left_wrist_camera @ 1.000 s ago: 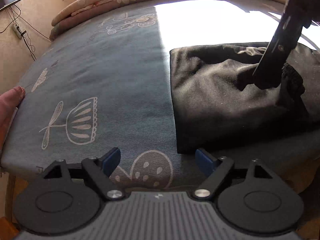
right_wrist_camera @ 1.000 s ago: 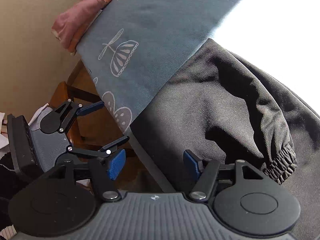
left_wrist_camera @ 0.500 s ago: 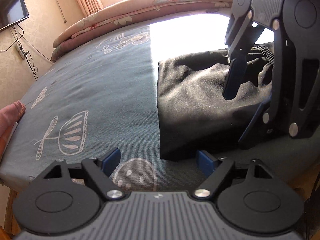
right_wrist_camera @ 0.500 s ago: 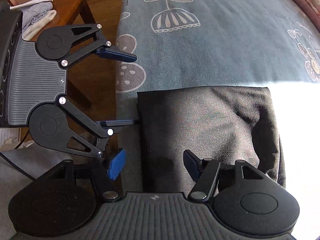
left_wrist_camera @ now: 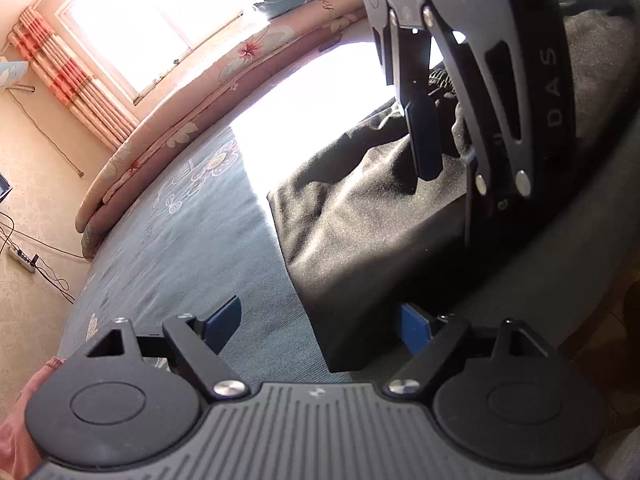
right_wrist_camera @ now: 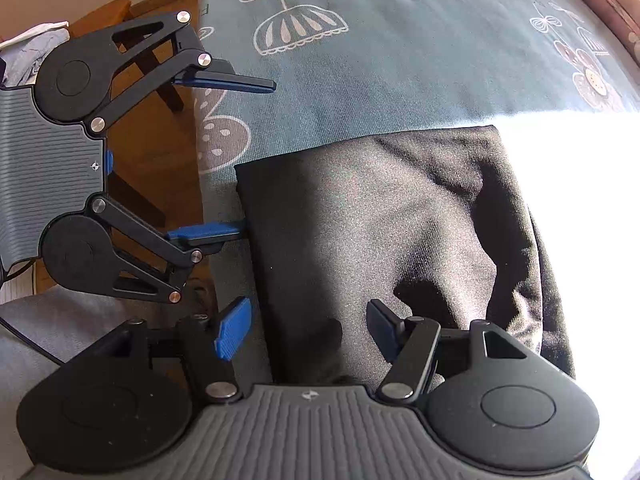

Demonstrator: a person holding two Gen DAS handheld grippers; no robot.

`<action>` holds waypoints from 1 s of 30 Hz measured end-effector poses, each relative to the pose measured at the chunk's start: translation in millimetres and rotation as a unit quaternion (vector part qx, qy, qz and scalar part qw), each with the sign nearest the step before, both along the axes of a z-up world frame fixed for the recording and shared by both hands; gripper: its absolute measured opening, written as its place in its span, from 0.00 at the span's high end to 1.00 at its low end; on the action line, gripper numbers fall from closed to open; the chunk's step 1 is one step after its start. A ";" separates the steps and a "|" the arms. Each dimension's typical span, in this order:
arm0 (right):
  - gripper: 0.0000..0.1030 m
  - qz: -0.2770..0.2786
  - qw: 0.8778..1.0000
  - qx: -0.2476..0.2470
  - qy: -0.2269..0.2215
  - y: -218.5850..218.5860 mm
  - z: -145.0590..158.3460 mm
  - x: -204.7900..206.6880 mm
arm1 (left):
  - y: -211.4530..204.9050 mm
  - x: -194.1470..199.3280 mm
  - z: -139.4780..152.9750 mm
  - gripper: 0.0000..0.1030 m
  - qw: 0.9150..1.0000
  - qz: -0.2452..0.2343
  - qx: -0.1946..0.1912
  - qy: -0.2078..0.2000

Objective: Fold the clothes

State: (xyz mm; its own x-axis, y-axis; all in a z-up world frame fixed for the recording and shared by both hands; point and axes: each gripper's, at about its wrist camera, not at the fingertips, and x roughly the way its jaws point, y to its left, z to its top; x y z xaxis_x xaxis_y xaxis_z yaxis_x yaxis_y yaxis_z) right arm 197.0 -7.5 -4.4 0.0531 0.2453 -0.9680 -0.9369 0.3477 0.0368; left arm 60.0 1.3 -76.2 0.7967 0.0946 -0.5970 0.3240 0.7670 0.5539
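Plainly, the black garment (right_wrist_camera: 380, 240) is what matters here: it lies near the foot-end corner of the bed, already doubled into a rough rectangle with one straight edge toward the corner, while its far side bunches into soft ridges and what looks like a gathered cuff or waistband. It sits on the blue-grey patterned bedsheet (right_wrist_camera: 400, 60), half in shade and half in hard sunlight, which washes out its far edge.

The left gripper (right_wrist_camera: 240, 156) sits at the straight edge with its jaws spread wide, one fingertip just touching the cloth and the other out over the sheet; I judge it is placed to catch or square that edge. The right gripper (right_wrist_camera: 304, 332) hovers low over the near part of the garment, jaws also apart and holding nothing, perhaps ready to pin or pinch a layer.

Whether another fold is due or this is a final tidy, the scene fits both.

Beyond the sheet, a rolled floral quilt (left_wrist_camera: 192, 120) lines the far side under the window, and a wooden chair (right_wrist_camera: 132, 92) stands beside the bed.
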 end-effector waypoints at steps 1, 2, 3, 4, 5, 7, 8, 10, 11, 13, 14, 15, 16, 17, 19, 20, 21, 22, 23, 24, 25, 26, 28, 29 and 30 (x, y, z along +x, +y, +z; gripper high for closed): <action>0.34 -0.004 1.000 0.000 0.001 -1.7 0.0 0.3 | -0.4 1.3 -0.8 0.19 1.000 -0.003 0.001 0.001; 0.34 -0.008 1.000 0.000 0.001 -2.2 -0.3 0.7 | -0.6 2.8 -1.2 0.19 1.000 -0.005 -0.001 0.001; 0.33 -0.011 1.000 0.001 0.002 -2.5 -0.5 1.2 | -0.9 4.3 -1.3 0.19 1.000 -0.006 -0.003 0.000; 0.34 -0.015 1.000 0.002 0.002 -2.8 -0.8 1.6 | -1.1 5.7 -0.2 0.19 1.000 -0.006 -0.008 -0.001; 0.34 -0.016 1.000 0.002 0.002 -3.2 -0.2 1.8 | -1.1 6.9 2.1 0.19 1.000 -0.009 -0.018 0.001; 0.34 -0.016 1.000 0.003 0.000 -4.2 1.5 1.9 | -0.5 7.1 6.4 0.19 0.999 -0.012 -0.041 0.005; 0.34 -0.016 1.000 0.004 0.000 -5.2 1.9 1.9 | -1.0 6.2 7.8 0.19 0.999 -0.015 -0.050 0.008; 0.34 -0.019 1.000 0.003 0.001 -7.4 1.8 2.2 | -2.6 4.3 9.5 0.19 0.998 -0.022 -0.062 0.011; 0.34 -0.021 1.000 0.002 0.001 -8.4 1.2 2.4 | -4.4 3.6 8.1 0.19 0.998 -0.025 -0.057 0.009; 0.34 -0.027 1.000 0.003 0.004 -9.7 0.6 3.0 | -6.1 5.4 4.6 0.19 0.999 -0.023 -0.048 0.007; 0.34 -0.031 1.000 0.004 0.005 -10.3 0.3 3.3 | -5.3 6.8 3.5 0.19 0.999 -0.018 -0.049 0.001; 0.34 -0.034 0.999 0.004 0.006 -10.9 0.1 3.6 | -3.5 8.5 2.6 0.19 0.999 -0.010 -0.047 -0.008; 0.34 -0.035 0.999 0.004 0.006 -11.5 0.0 3.2 | -0.9 10.5 1.4 0.19 0.999 -0.002 -0.043 -0.013; 0.34 -0.033 0.999 0.004 0.005 -12.1 0.3 2.3 | 1.8 12.3 -0.4 0.19 0.999 0.004 -0.037 -0.013; 0.33 -0.029 1.000 0.004 0.001 -13.6 1.3 0.6 | 8.2 13.1 -5.7 0.19 1.000 0.006 -0.014 -0.004; 0.33 -0.028 1.000 0.004 0.000 -14.7 1.6 0.3 | 11.7 11.6 -7.4 0.19 1.000 0.006 -0.005 -0.003; 0.33 -0.029 1.000 0.004 -0.001 -15.8 1.8 0.2 | 15.7 9.6 -8.2 0.19 1.000 0.006 0.002 -0.002; 0.34 -0.031 1.000 0.004 0.001 -17.4 1.7 0.7 | 19.7 7.6 -9.1 0.19 1.000 0.006 0.010 -0.001; 0.34 -0.035 0.999 0.004 0.002 -18.8 1.1 1.5 | 23.3 5.9 -9.3 0.18 1.000 0.007 0.014 -0.001; 0.34 -0.039 0.999 0.004 0.003 -19.8 0.5 1.8 | 26.3 4.8 -8.7 0.18 1.000 0.009 0.014 -0.001; 0.34 -0.043 0.999 0.004 0.005 -20.8 0.0 2.1 | 29.3 3.7 -8.2 0.18 1.000 0.012 0.014 -0.001; 0.33 -0.046 0.999 0.004 0.006 -21.7 -0.4 2.4 | 30.9 3.1 -7.8 0.18 1.000 0.013 0.015 -0.002; 0.33 -0.049 0.999 0.005 0.007 -22.5 0.0 1.8 | 29.4 3.2 -7.9 0.17 1.000 0.010 0.023 -0.004; 0.33 -0.049 0.999 0.006 0.008 -22.9 0.2 1.3 | 27.2 3.5 -8.3 0.18 1.000 0.008 0.030 -0.004; 0.33 -0.048 0.999 0.006 0.009 -23.3 0.5 0.8 | 24.6 3.6 -8.7 0.18 0.999 0.006 0.037 -0.004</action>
